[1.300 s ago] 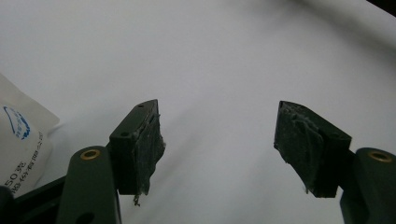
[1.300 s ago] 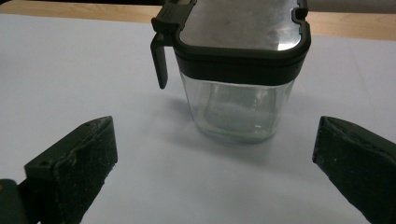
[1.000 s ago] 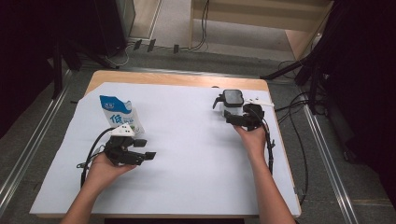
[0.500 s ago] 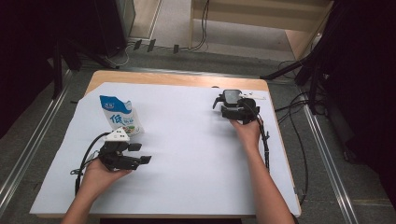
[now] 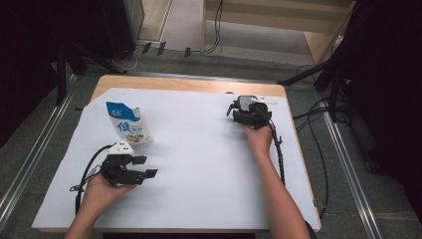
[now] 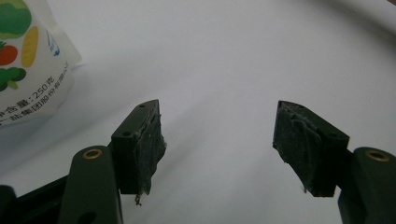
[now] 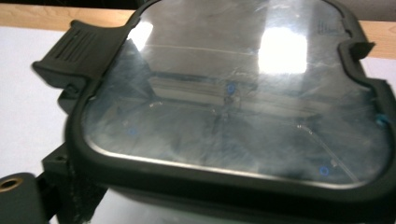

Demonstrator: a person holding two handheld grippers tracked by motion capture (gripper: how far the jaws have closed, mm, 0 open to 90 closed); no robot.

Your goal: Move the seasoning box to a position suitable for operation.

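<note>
**Left fingers idle by the pouch, right fingers at the lidded box across the bench**

Nearest, the left gripper (image 5: 144,166) lies low over the white sheet (image 5: 199,164), its fingers spread wide and holding nothing. Just beyond it stands one food pouch (image 5: 128,124), upright, apart from the fingers. Farther off, near the far right edge of the bench (image 5: 189,83), the right gripper (image 5: 241,110) sits at the single clear-lidded box (image 7: 233,102). Its fingers (image 7: 60,186) have just been closing with the box's dark rim between them, but whether they press on it yet I cannot tell. The box looks rigid and probably light, and its glossy lid is likely slippery, so the thick rim or the ribbed latch tab (image 7: 79,44) offers the surer hold. In all there are one pouch, one box and two grippers.
</note>
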